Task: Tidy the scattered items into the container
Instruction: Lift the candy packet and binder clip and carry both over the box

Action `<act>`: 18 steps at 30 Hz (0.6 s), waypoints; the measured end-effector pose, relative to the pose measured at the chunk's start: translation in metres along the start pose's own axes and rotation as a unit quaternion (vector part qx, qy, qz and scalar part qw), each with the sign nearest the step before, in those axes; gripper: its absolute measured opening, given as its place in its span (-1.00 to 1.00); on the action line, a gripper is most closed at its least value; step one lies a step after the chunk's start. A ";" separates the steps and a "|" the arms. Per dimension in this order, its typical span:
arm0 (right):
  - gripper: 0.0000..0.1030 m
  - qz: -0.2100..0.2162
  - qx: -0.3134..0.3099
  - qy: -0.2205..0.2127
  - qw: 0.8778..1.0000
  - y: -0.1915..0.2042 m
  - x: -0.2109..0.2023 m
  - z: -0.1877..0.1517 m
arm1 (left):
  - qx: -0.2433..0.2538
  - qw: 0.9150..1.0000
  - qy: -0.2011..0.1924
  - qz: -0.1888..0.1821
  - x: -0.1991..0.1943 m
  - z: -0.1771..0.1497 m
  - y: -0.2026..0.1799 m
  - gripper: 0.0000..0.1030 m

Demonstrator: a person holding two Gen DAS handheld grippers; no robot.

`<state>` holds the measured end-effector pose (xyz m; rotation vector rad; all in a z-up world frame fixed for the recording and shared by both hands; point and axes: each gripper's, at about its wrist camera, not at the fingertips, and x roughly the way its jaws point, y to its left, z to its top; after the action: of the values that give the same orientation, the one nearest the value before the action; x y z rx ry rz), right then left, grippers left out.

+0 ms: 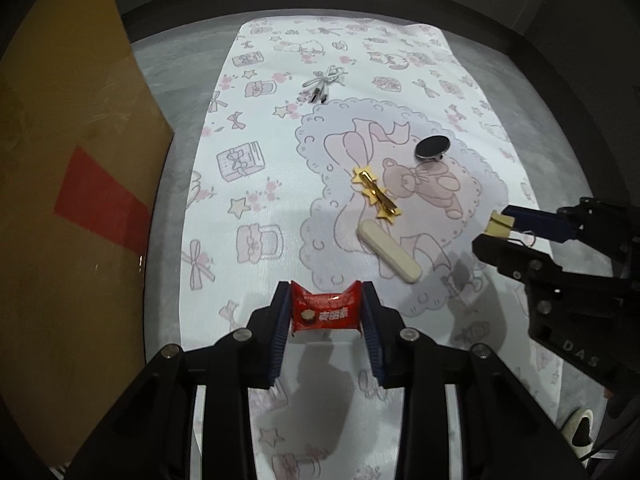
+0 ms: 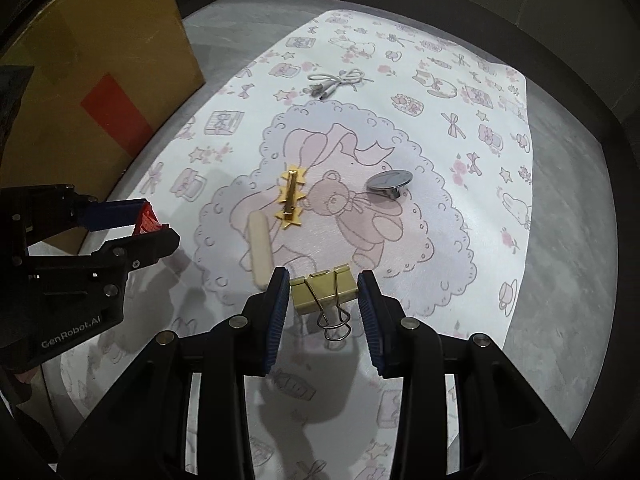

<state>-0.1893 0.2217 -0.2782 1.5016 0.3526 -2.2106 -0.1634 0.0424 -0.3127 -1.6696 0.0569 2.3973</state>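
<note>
Readable writing: "GenRobot.AI" in white on the side of the left gripper as seen from the right wrist; "DAS" on the side of the right gripper as seen from the left wrist, the rest of the word out of frame. The red snack packet bore white characters and a round brown-and-white picture; I could not read the characters with confidence.

Left gripper: jaws narrowly apart, blue pads pressed on both ends of the packet, which was clamped crosswise between them and clear of the mat. Right gripper: jaws likewise narrowly apart, clamped on a gold binder clip by its body, its wire handles hanging toward the camera. Clip was also off the mat; its shadow lay below.

Container: cardboard box with a red patch on its wall stood just off the mat's left edge, on the grey floor.

Still on the mat, around the printed bear at its middle:
- gold star hair clip, left of the bear
- cream stick, just beside the hair clip, toward the near edge
- dark round disc, right of the bear, tilted on a small stem
- white cable, bundled, toward the far edge

Hair clip and stick lay close; whether they touched I could not tell.
</note>
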 end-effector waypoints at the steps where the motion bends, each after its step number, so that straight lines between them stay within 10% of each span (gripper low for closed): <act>1: -0.29 0.000 0.000 -0.002 1.000 0.002 -0.002 -0.002 | -0.002 1.000 -0.001 0.000 -0.002 -0.002 0.001 -0.35; 18: -0.29 -0.003 0.012 -0.026 1.000 0.028 -0.034 -0.006 | -0.037 0.999 -0.031 -0.002 -0.040 -0.006 0.013 -0.35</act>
<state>-0.1600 0.2075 -0.2484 1.4540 0.3152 -2.2624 -0.1472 0.0224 -0.2786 -1.6219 -0.0454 2.4750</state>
